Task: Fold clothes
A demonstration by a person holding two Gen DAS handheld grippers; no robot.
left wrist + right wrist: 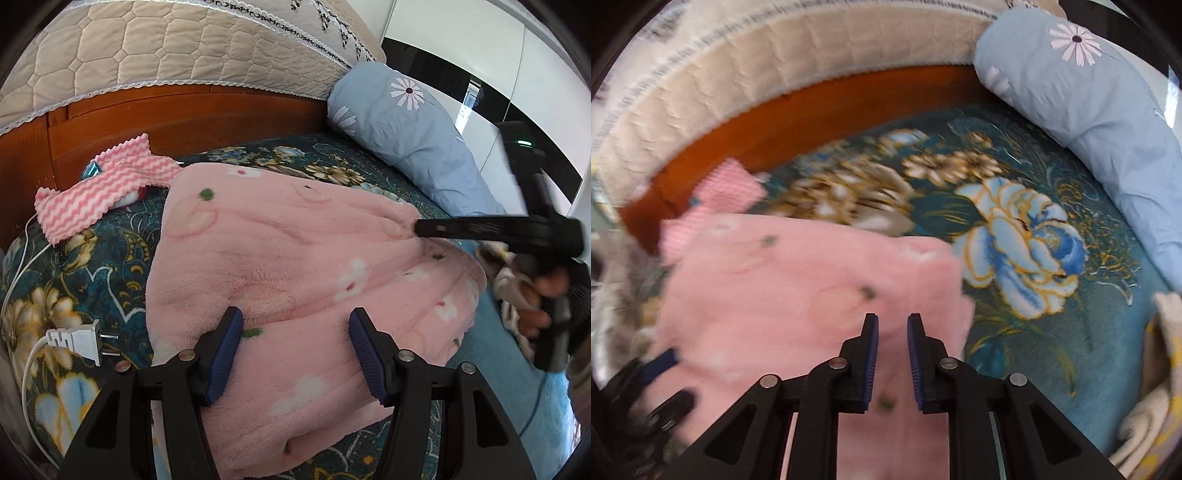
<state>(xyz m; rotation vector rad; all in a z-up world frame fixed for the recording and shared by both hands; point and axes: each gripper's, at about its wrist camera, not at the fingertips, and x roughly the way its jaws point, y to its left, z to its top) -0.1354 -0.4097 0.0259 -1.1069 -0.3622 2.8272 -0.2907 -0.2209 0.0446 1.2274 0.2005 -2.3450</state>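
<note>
Two claws over the pink fleece garment (280,258): left claw (295,328) wide, right claw (892,325) narrow, pinching its edge; white plug (83,341) and blue pillow (406,136) nearby.

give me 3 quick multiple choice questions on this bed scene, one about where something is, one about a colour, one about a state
1. Where does the white plug lie?
A. on the bedspread, left of the pink garment
B. on the blue pillow
C. on top of the garment

2. What colour is the fleece garment?
A. green
B. pink with white flowers
C. plain grey

3. How do the left gripper jaws stand?
A. clamped on the plug
B. apart over the garment
C. shut on the pillow

Answers: 1 A, it rests on the dark floral bedspread beside the garment's left edge. 2 B, pink pile with white blossoms. 3 B, garment shows in the wide gap between the pads.
</note>
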